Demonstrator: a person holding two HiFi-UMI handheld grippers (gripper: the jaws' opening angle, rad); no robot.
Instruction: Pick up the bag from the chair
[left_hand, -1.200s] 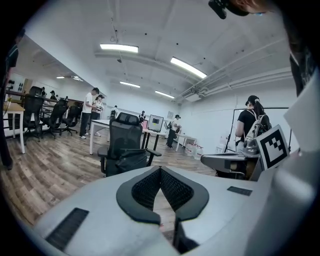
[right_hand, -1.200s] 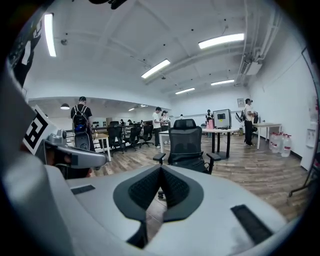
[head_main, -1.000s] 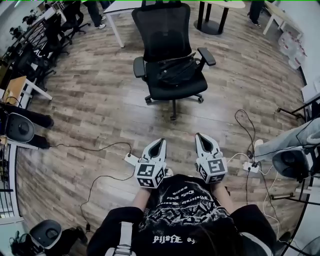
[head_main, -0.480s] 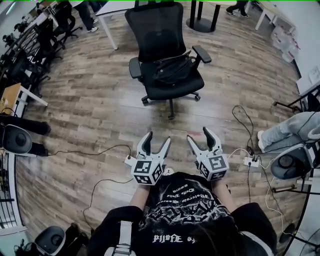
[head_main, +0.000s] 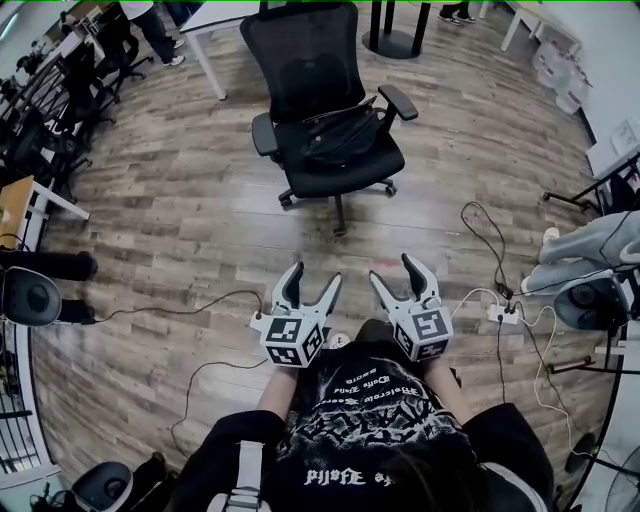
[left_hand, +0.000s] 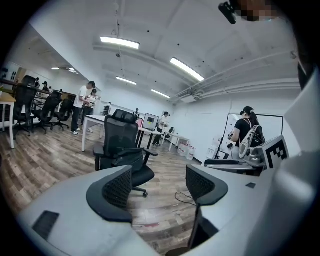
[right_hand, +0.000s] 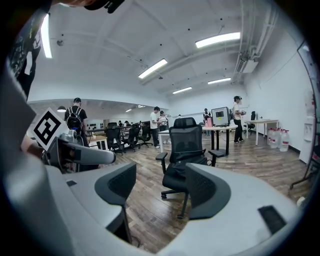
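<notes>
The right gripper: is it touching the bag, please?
Apart. The head view shows floor between the right gripper and the bag on the chair.

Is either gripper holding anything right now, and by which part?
Nothing is held. The left gripper and right gripper have just been opening, with nothing between their jaws; the bag lies untouched on the chair.

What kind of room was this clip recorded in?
Probably an open-plan office or lab: a black mesh swivel chair on wood-plank flooring, white desks with a computer monitor, and long ceiling strip lights.
</notes>
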